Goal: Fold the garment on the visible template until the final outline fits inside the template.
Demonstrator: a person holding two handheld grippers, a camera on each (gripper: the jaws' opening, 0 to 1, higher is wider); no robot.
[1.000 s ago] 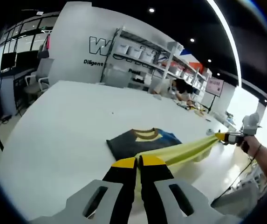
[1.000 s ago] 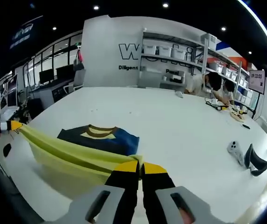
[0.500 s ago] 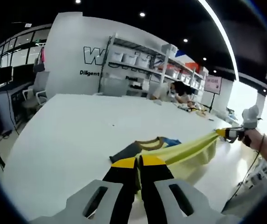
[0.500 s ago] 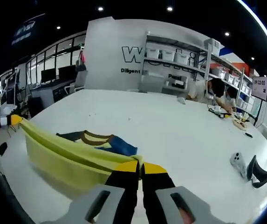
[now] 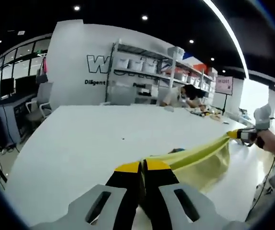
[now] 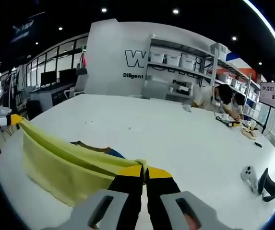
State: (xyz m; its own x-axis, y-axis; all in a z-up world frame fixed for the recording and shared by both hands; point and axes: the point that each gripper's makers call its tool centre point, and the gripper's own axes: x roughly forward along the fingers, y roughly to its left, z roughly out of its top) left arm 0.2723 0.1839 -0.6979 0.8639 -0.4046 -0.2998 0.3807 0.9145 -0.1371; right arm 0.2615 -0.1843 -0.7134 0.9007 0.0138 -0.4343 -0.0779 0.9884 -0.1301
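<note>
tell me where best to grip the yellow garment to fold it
Grip the yellow garment at its two end corners, from opposite sides, as both hand-held grippers do: the right hand-held gripper and left hand-held gripper pinch the stretched top edge, so the fabric hangs flat.

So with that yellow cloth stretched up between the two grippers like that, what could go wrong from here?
Each hand-held gripper, the left and the right, pinches only the top edge of the yellow fabric garment, so a corner could slip free. The raised cloth nearly hides the dark blue folded shirt on the white table, so it could come down crooked on it.
</note>
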